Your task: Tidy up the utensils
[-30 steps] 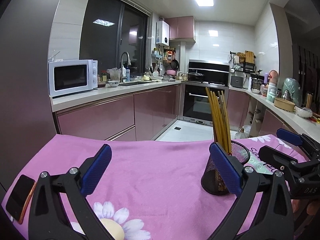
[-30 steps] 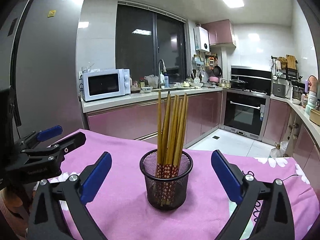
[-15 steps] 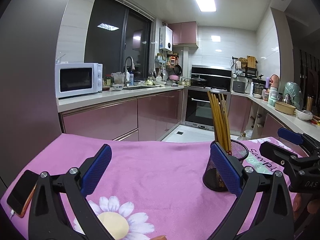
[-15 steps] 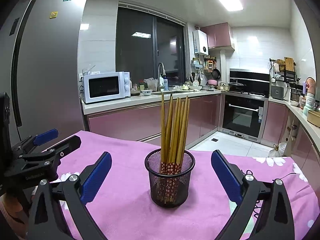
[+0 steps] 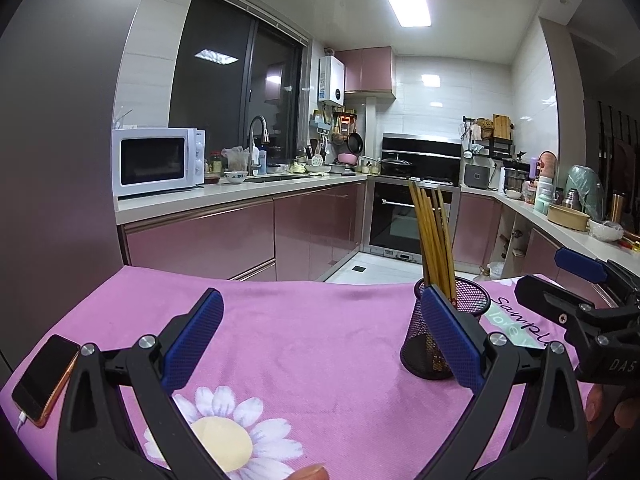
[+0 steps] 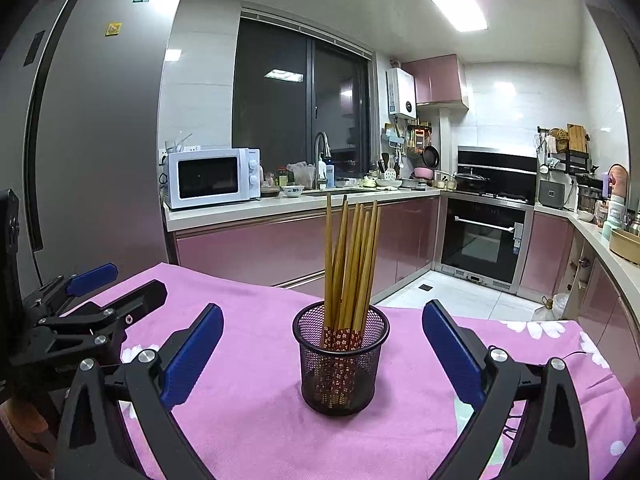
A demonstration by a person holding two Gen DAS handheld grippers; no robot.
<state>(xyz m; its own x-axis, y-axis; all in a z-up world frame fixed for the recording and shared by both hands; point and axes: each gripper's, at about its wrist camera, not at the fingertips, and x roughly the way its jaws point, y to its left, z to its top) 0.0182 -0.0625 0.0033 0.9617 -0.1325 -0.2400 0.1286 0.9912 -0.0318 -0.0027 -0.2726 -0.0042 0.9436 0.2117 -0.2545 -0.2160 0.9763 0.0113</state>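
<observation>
Chopsticks [image 6: 352, 256], wooden, upright in black wire-mesh cup [image 6: 340, 364] on pink-clothed table [image 6: 260, 360], mid-surface. Right gripper [image 6: 320, 356] fingers apart, flanking cup; left gripper [image 5: 320, 344] fingers apart, empty.

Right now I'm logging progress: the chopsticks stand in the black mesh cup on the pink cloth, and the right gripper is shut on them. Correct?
Not quite. The right gripper is open, its jaws spread either side of the black mesh cup and touching nothing, as the right wrist view shows. The chopsticks do stand in that cup on the pink cloth.
</observation>
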